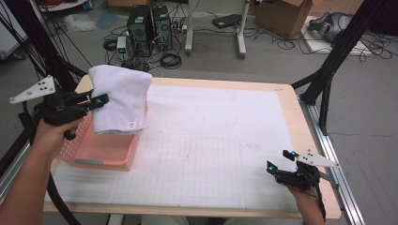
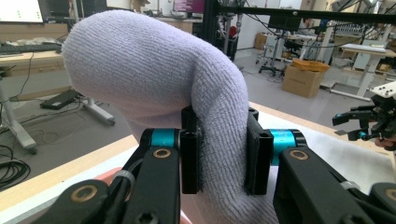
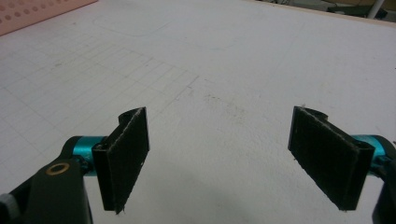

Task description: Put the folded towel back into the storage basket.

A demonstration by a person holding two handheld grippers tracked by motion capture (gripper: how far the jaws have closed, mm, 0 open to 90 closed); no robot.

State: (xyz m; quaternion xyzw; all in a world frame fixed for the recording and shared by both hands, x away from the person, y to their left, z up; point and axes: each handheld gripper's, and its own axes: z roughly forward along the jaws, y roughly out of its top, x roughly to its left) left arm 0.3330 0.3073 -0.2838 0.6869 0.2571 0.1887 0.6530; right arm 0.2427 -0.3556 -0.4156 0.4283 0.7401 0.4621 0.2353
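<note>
towel out of basket, not yet on table

black pads of left gripper point(image 2: 219, 154) pinch a thick fold of the white towel point(image 1: 119, 98), jaws part-closed on it. towel hangs lifted above the pink basket point(image 1: 101, 150) at the table's point(image 1: 225, 154) far-left corner, lower edge near the basket rim. right gripper point(image 3: 219, 158) sits low over the table near-right, jaws wide apart w/ nothing btwn them. judged: pick-up done; left to do is carrying it clear & setting it on the table, maybe spreading w/ both grippers.
</note>
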